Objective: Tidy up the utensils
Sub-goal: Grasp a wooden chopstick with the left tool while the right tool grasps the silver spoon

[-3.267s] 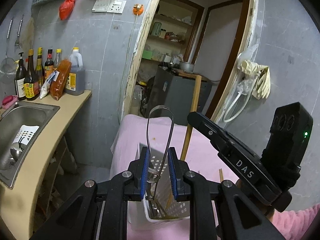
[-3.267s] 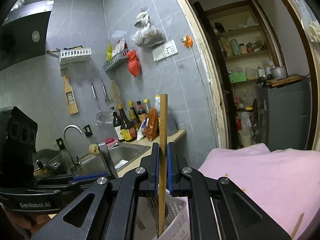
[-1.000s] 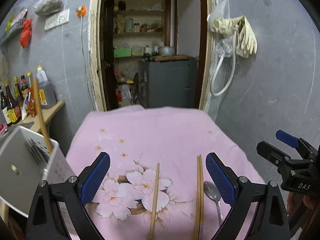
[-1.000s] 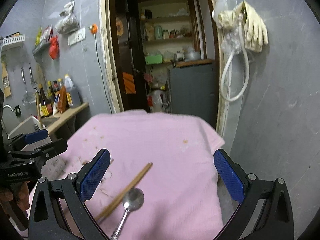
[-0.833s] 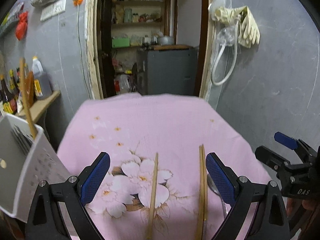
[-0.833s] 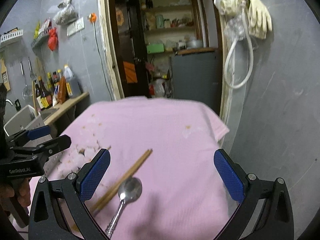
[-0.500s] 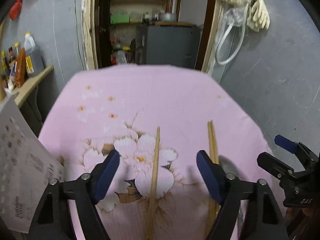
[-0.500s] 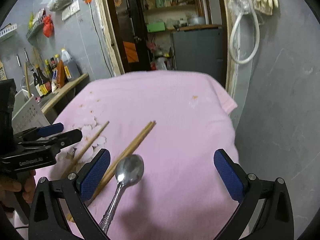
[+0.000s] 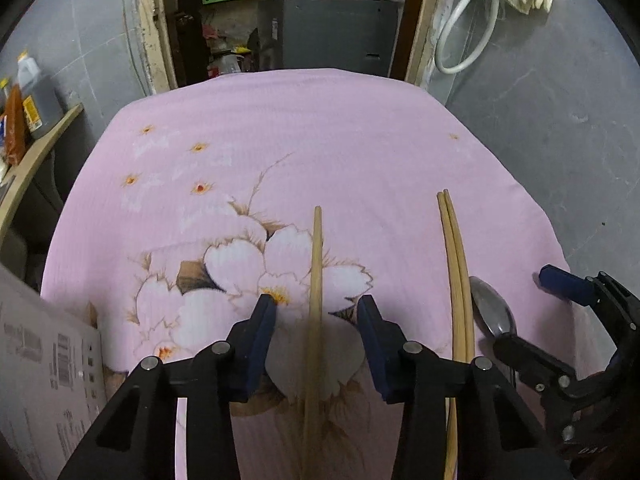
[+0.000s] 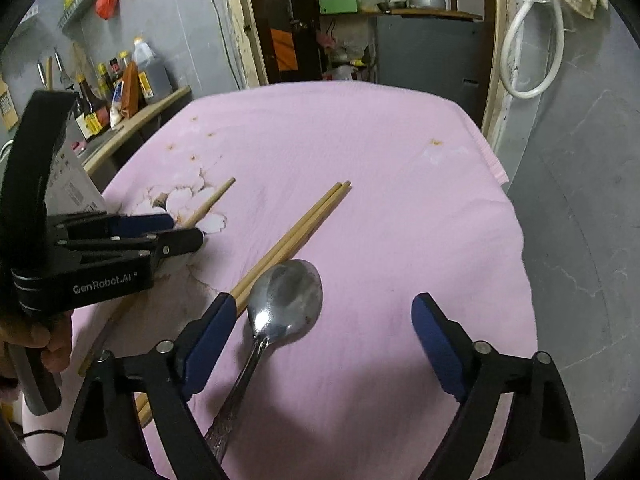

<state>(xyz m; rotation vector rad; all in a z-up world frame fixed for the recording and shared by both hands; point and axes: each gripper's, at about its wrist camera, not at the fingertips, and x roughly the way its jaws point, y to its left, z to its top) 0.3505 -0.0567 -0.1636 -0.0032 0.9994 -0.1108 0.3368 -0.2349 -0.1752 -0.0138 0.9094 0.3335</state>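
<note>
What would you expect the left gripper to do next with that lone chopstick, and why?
Probably finish closing on it. The left gripper straddles the single chopstick lying on the pink cloth, and its jaws are closing with the stick between them, but the pads do not touch it yet. Pinching comes before lifting.

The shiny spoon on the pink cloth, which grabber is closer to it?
Right. The right gripper straddles the spoon, jaws closing, pads not touching. The left gripper sits farther off, closing around the single chopstick, beyond the chopstick pair.
</note>
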